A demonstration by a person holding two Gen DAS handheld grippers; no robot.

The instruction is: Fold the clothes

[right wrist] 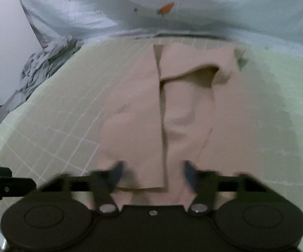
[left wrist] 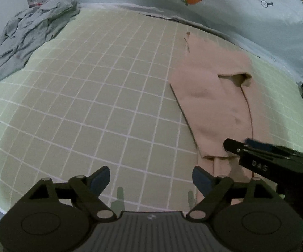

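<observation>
Both tongs stand apart and grip nothing: the left tongs point(left wrist: 151, 178) hang over bare green checked sheet point(left wrist: 88, 96), with the near end of the pink garment point(left wrist: 212, 105) just to their right, and the right tongs point(right wrist: 152, 174) hover, blurred as if moving, directly over that garment's near hem. From the left wrist view the right tongs come in from the right, their tips over the lower edge of the pink cloth.

That pink garment point(right wrist: 134, 109) lies on the bed, laid long and narrow towards the far pale bedding printed with carrots point(left wrist: 193, 0). Its left part lies flat with a straight lengthwise edge down the middle, and a second layer shows beside and beneath it, so at least one lengthwise fold appears to be in place. Near the far right, a flap point(right wrist: 193, 73) is turned over loosely and stands a little open, and the surface carries soft wrinkles. What kind of garment it is cannot be told.

As a judgement, the pink piece is partly folded: narrowed, but not yet a compact stack, so a crosswise fold and some smoothing look to be left. At the far left corner of the bed a grey garment point(left wrist: 29, 35) lies crumpled in a heap, well apart from the pink one, and shows no fold at all
</observation>
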